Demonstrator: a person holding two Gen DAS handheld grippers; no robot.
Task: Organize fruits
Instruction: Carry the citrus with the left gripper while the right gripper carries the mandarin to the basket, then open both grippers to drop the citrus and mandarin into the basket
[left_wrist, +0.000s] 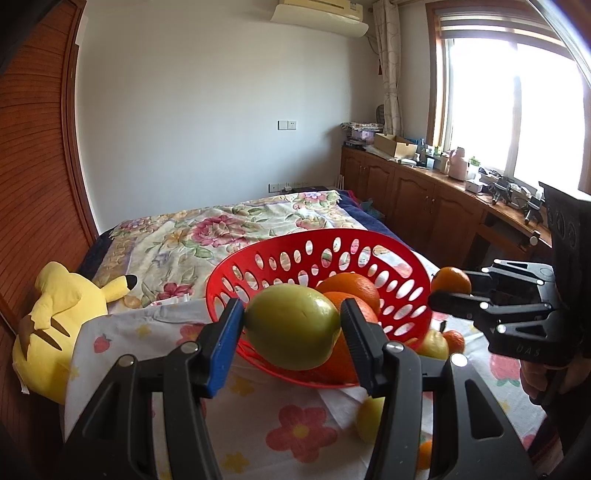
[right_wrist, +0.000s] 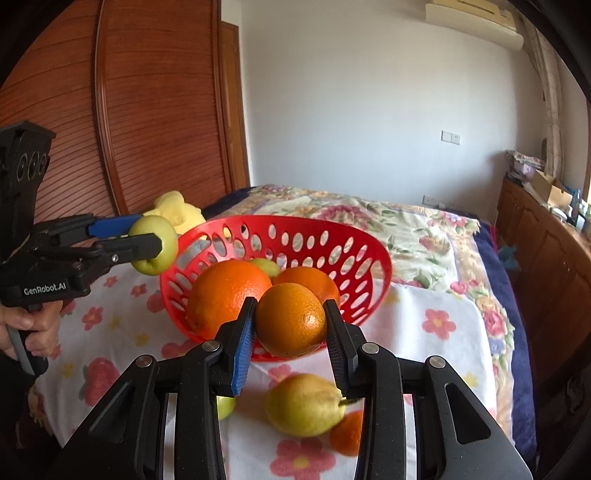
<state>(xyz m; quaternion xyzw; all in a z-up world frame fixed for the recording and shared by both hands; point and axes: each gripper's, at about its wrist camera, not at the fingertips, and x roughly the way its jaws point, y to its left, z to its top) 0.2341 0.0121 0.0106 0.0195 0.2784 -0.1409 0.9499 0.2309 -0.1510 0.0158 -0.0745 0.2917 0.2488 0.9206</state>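
Observation:
My left gripper (left_wrist: 292, 325) is shut on a green apple (left_wrist: 292, 326), held in the air just before the near rim of the red perforated basket (left_wrist: 402, 295). My right gripper (right_wrist: 290, 325) is shut on a small orange (right_wrist: 291, 319), held in front of the same basket (right_wrist: 365, 273). The basket holds two large oranges (right_wrist: 227, 295) and a green fruit (right_wrist: 266, 266). A yellow pear (right_wrist: 303, 404), a small orange (right_wrist: 349, 432) and another green fruit (right_wrist: 226, 406) lie on the flowered cloth below. The left gripper with its apple (right_wrist: 153, 249) shows at the basket's left rim.
The basket stands on a white flowered cloth (right_wrist: 436, 354) spread over a bed with a floral quilt (left_wrist: 207, 229). A yellow plush toy (left_wrist: 55, 325) lies at the bed's left by a wooden wardrobe (right_wrist: 147, 110). Wooden cabinets (left_wrist: 424, 195) with clutter run along the right under a window.

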